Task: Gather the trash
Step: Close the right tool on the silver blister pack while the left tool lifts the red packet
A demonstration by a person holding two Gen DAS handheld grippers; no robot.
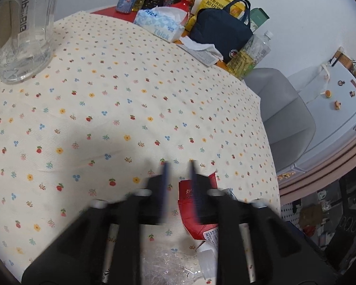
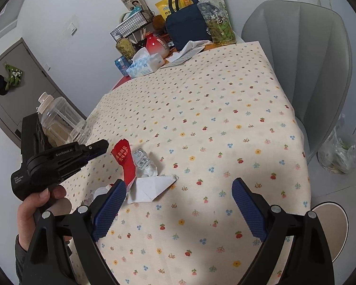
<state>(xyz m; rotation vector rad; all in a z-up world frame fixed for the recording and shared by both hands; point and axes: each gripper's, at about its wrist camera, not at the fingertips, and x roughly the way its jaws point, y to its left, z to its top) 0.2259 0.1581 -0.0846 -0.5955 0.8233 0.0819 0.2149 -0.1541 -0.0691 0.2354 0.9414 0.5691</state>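
Observation:
A pile of trash lies near the table's left edge: a red wrapper [image 2: 125, 160], a small crumpled clear bottle [image 2: 143, 160] and folded white paper [image 2: 152, 187]. In the left wrist view the red wrapper [image 1: 189, 213] and crinkled clear plastic [image 1: 168, 266] lie just under and behind my left gripper [image 1: 179, 165]. Its blue pads are a narrow gap apart, blurred, with nothing between them. It also shows in the right wrist view [image 2: 102, 146], hovering beside the pile. My right gripper [image 2: 179, 185] is wide open and empty over the cloth, its left pad [image 2: 111, 204] next to the white paper.
A flowered cloth [image 2: 213, 123] covers the table. A clear plastic jug [image 1: 23, 28] stands at the left edge. A tissue box [image 1: 157, 23], can, navy bag [image 1: 222, 33] and bottles crowd the far end. A grey chair [image 2: 315, 54] stands beside the table, with a plastic bag [image 2: 341, 152] on the floor.

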